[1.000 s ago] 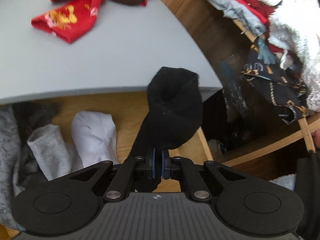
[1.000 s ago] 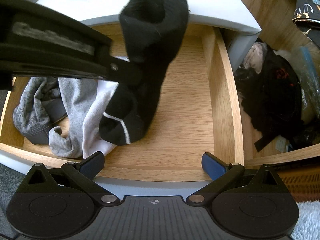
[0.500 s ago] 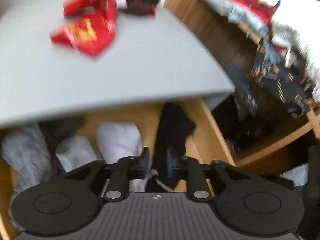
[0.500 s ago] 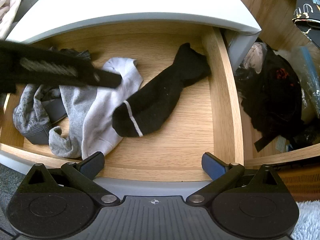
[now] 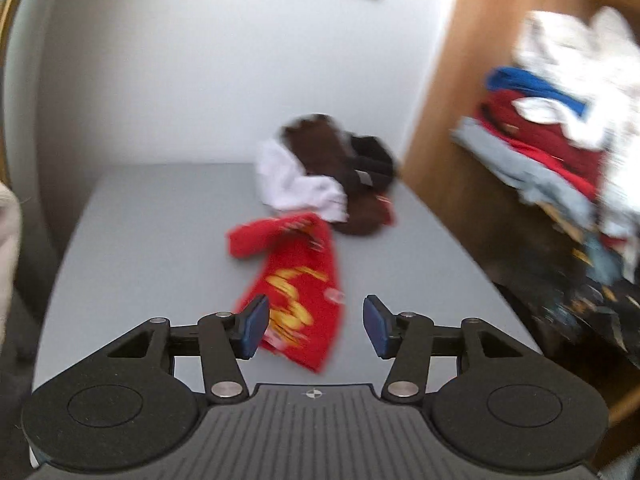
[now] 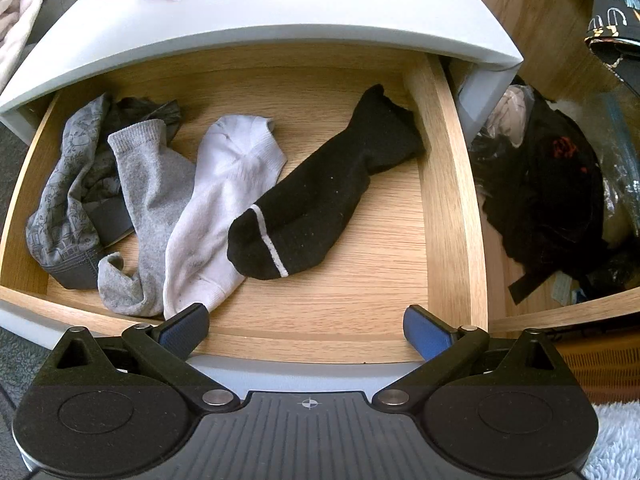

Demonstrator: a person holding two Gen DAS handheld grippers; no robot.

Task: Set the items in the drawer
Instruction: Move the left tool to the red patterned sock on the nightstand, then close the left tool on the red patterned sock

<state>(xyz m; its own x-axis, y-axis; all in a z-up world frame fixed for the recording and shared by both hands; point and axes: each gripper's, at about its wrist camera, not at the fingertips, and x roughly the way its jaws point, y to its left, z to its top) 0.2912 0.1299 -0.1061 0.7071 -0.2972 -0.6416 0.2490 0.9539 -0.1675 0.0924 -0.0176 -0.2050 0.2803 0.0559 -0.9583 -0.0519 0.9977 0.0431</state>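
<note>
The red sock (image 5: pixel 298 288) lay flat on the grey cabinet top (image 5: pixel 160 240), soft knit with a yellow pattern, and the left gripper (image 5: pixel 314 326) hovered just over its near end with its jaws spread wide and nothing between them. This looked like the reach for the next item; the move ahead called for lowering the pads onto the limp cloth and pinching a fold before lifting. Behind it sat a heap of white and brown socks (image 5: pixel 324 176), blurred. Below, the wooden drawer (image 6: pixel 448 184) stood pulled out, holding a black sock (image 6: pixel 328 196) with a white stripe, a white sock (image 6: pixel 224 200), a ribbed grey sock (image 6: pixel 152 200) and a patterned grey garment (image 6: pixel 68 196). The right gripper (image 6: pixel 306 330) waited at the drawer's front edge, jaws wide apart and holding nothing.
</note>
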